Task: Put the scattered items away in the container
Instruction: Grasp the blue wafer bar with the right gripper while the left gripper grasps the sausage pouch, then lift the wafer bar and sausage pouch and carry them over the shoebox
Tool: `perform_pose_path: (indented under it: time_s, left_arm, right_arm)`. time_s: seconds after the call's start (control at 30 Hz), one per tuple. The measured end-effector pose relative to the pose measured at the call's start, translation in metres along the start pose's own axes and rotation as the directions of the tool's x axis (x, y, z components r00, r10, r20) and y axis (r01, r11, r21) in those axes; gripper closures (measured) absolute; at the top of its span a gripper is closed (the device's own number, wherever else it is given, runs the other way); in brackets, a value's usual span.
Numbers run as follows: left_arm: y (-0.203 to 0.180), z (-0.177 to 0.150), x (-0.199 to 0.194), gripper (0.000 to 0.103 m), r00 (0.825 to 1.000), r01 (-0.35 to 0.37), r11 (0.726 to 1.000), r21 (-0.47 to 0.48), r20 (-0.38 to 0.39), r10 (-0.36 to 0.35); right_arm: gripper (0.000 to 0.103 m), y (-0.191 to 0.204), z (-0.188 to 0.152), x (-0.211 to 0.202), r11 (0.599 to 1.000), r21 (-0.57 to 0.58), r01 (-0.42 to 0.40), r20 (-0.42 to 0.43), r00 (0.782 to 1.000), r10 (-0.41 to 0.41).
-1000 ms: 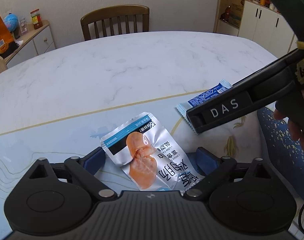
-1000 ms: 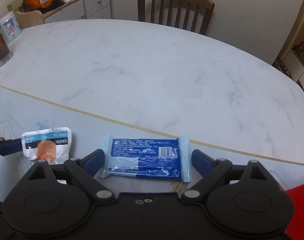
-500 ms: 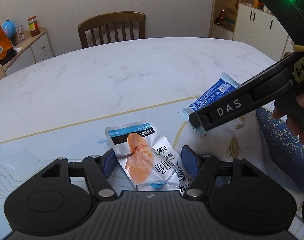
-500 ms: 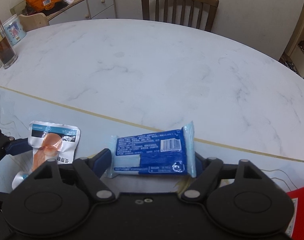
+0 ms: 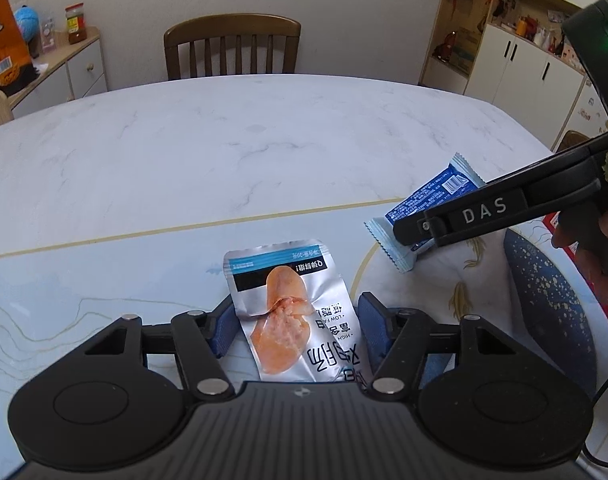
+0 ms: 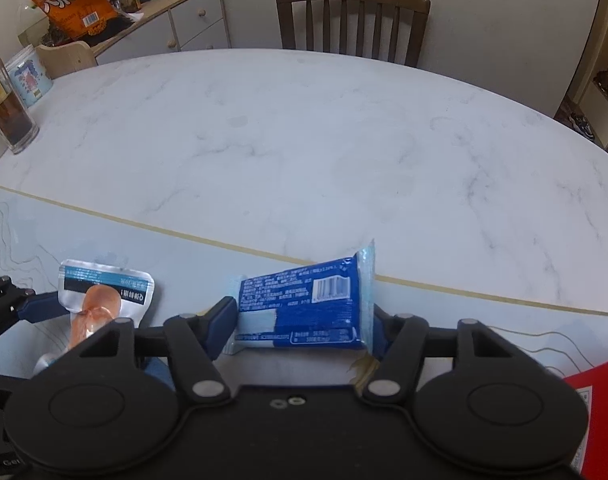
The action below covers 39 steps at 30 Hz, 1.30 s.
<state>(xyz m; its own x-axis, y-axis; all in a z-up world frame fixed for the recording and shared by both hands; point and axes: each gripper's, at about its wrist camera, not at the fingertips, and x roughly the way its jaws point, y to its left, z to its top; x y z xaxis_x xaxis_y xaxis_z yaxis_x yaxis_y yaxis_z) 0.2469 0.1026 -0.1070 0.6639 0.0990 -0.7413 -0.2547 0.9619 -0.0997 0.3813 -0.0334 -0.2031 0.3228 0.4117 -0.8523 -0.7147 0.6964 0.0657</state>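
Note:
A silver pouch (image 5: 288,304) printed with an orange piece of meat stands buckled between the blue pads of my left gripper (image 5: 296,324), whose jaws are closing and press on its sides. The right wrist view shows that pouch (image 6: 104,296) low at the left. My right gripper (image 6: 302,324) is closing too, pinching a blue snack packet (image 6: 304,304) by its ends. In the left wrist view the packet (image 5: 432,196) hangs tilted, off the table, in the right gripper (image 5: 412,236). Just below it lies a dish (image 5: 544,288) with a dark blue speckled rim and painted goldfish.
A pale blue mat (image 5: 84,280) with a gold border covers the near part of the white marble table (image 6: 304,140). A glass of dark drink (image 6: 8,120) and a printed cup stand at the left edge. A wooden chair (image 5: 232,48) is beyond; a red object (image 6: 596,400) lies at the right.
Both pairs of jaws have narrowed onto their packets. The silver pouch has buckled and risen between the left pads. The blue packet has come off the table and tilted.

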Motion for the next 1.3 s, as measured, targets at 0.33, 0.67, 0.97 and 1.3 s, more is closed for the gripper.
perform_pose_path:
  time_s: [0.33,0.67,0.97,1.3]
  left_arm:
    - [0.001,0.002,-0.018,0.041,1.000,0.011,1.000,-0.019,0.017,-0.011]
    - [0.002,0.008,-0.037,0.041,0.999,0.045,0.999,-0.028,0.012,-0.045]
    - [-0.004,0.010,-0.060,0.041,0.997,0.069,0.997,-0.018,0.018,-0.069]
    - [-0.020,0.007,-0.084,0.041,0.996,0.084,0.996,0.012,0.021,-0.084]
  right_arm:
    - [0.068,-0.008,0.003,-0.017,0.999,0.032,-0.026,0.051,0.998,0.024]
    - [0.085,-0.005,-0.002,-0.032,0.994,0.070,-0.078,0.070,0.995,0.074]
    - [0.089,-0.004,-0.015,-0.054,0.991,0.090,-0.099,0.079,0.993,0.092]
    - [0.089,-0.008,-0.038,-0.088,0.984,0.127,-0.128,0.099,0.988,0.116]
